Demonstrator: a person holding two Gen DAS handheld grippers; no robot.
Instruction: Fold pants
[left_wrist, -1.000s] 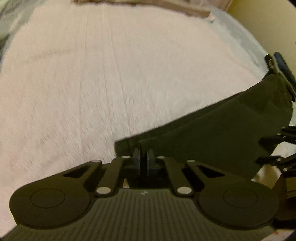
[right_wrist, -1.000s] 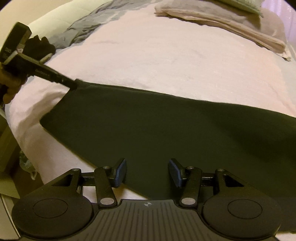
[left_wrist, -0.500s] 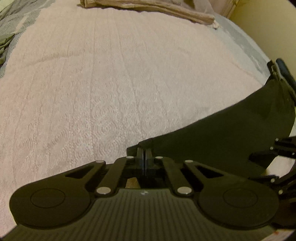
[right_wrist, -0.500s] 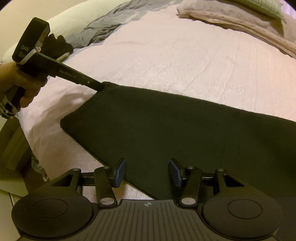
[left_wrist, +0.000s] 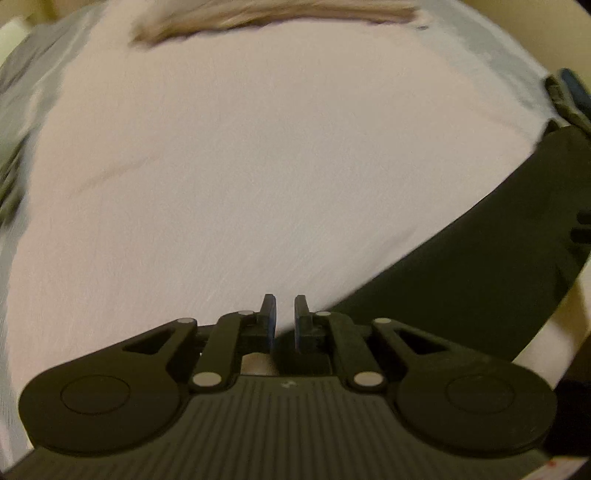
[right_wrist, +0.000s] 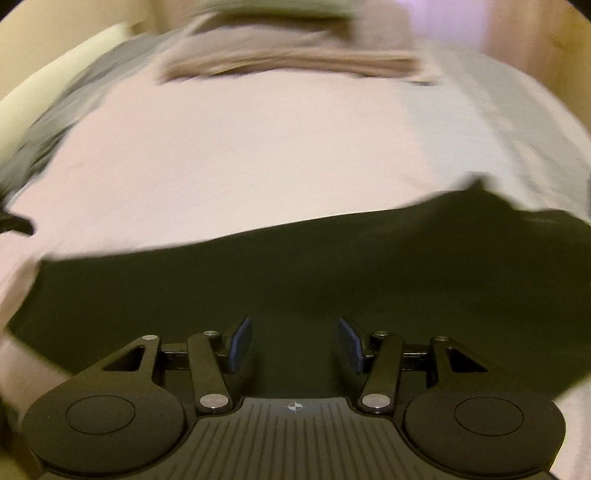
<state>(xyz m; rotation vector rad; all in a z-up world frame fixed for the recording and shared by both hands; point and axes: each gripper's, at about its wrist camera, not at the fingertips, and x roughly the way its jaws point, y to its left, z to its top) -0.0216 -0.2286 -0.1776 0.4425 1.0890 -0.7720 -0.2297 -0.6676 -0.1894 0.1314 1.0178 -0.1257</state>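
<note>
The dark pants (left_wrist: 480, 266) lie as a long flat strip across the pink bedspread (left_wrist: 240, 166), running from under my left gripper (left_wrist: 284, 312) to the right edge of the left wrist view. That gripper stands slightly open with a narrow gap between its pads; the pants' end lies just below and right of the fingertips, no cloth pinched. In the right wrist view the pants (right_wrist: 295, 273) fill the lower half, with a small raised peak at the far right. My right gripper (right_wrist: 295, 339) hovers over the cloth, wide open and holding nothing. Both views are motion-blurred.
A folded beige blanket (right_wrist: 295, 62) lies across the far end of the bed (right_wrist: 240, 155). Grey bedding (left_wrist: 22, 92) runs along the left side. A yellowish wall borders the bed. A dark, blue-tipped tool part (left_wrist: 569, 99) shows at the right edge.
My left gripper has opened and let go of the pants' corner. Both cameras have swung and blurred. The right gripper stays open and now sits over the middle of the pants.
</note>
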